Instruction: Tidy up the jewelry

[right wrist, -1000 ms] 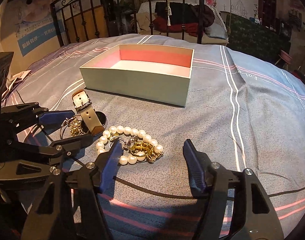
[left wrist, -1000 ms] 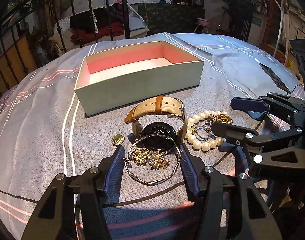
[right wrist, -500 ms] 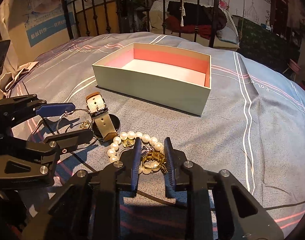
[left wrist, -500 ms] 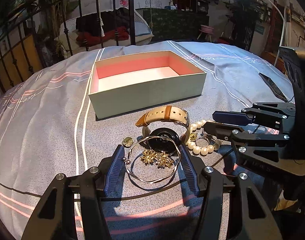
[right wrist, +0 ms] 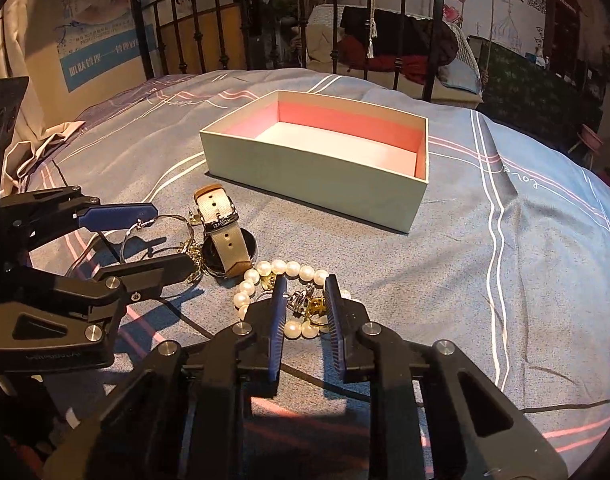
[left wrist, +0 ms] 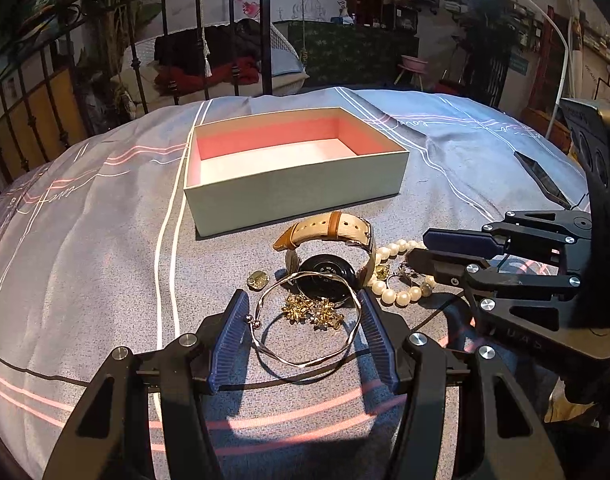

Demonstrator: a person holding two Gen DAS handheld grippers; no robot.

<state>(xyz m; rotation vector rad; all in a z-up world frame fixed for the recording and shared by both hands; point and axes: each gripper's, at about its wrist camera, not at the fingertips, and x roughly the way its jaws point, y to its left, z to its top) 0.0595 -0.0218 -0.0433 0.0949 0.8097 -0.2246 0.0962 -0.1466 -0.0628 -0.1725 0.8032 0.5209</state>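
Since the earlier frame the right gripper (right wrist: 305, 304) has drawn its jaws in from a wide spread to a narrow gap; they have just been closing, and small gold and silver metal trinkets (right wrist: 305, 302) inside the white pearl-bead bracelet (right wrist: 261, 276) now lie between its ribbed blue pads (right wrist: 276, 320). Whether the pads press on them cannot be told. Both views now sit closer to the jewelry and show more of the room beyond.

Left gripper (left wrist: 305, 316), nearest in its own view: half open, unchanged in width, its ribbed blue fingers (left wrist: 231, 332) flanking a thin twisted silver wire bangle (left wrist: 305, 356) that lies flat on the cloth, the left pad touching or almost touching its beaded end. Two spiky gold flower earrings (left wrist: 313, 310) rest within the bangle's loop.

Just past the fingertips: a round black-faced watch with a beige ribbed strap and tan leather keeper (left wrist: 329, 240), standing on edge, and a small gold pendant (left wrist: 258, 279) to its left. The pearls lie to its right.

Farther on: an open rectangular pale-green cardboard box with pink lining (left wrist: 297, 192), empty, on the grey striped bedspread (left wrist: 85, 260).
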